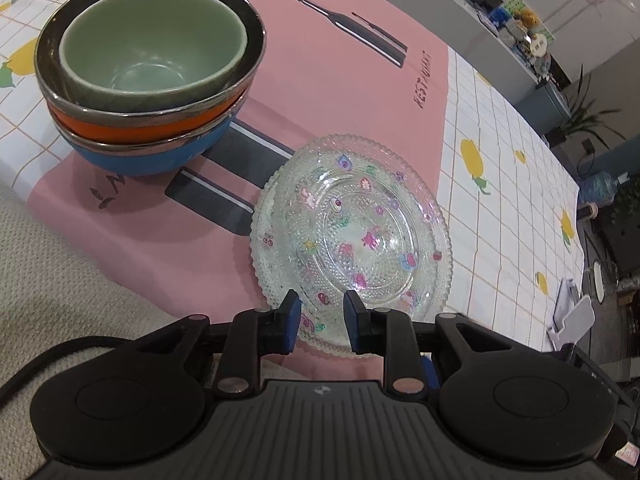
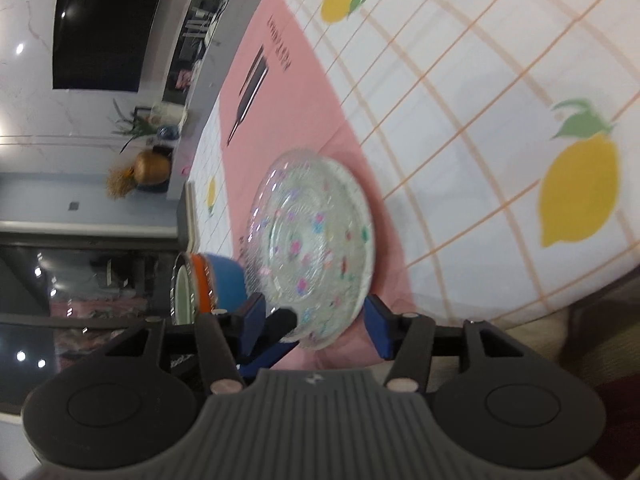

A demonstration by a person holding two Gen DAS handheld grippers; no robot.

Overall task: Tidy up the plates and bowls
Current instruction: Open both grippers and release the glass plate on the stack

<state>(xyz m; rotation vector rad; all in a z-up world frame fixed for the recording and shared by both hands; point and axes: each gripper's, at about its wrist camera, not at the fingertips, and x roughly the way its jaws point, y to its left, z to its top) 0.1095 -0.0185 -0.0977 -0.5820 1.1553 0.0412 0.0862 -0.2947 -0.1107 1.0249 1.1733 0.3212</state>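
Your clear pressed-glass plates with beaded rims and small coloured motifs (image 1: 352, 240) lie stacked on the pink printed placemat (image 1: 340, 80), just beside the nested bowl stack: a pale green ceramic bowl (image 1: 154, 54) inside an orange metal-rimmed bowl (image 1: 140, 128), which sits in a blue bowl (image 1: 152, 156). Your left gripper (image 1: 322, 312) hangs over the near edge of the glass stack with its blue pads narrowly apart; the left wrist view does not show whether they touch the glass, and nothing appears to be pinched. Your right gripper (image 2: 316, 320) stands with its jaws well apart on either side of the plate rim, clamping nothing; that view is blurred, so the exact gap to the glass cannot be read. I judge the plates set down and the right hand letting go. Risks from here: the upper plate looks offset from the lower one, so a pad dragging across the rim while you pull away could slide it further or tip it off the stack. Glass on glass gives little friction and the beaded edge can catch a pad. The bowl stack stands close on the left side; a sideways shove of the plates could strike the blue bowl and rock the loosely nested green one. The placemat lies over a lemon-print gridded tablecloth (image 1: 500, 160) and may creep if pushed. Withdraw both grippers clear of the rim before moving sideways.
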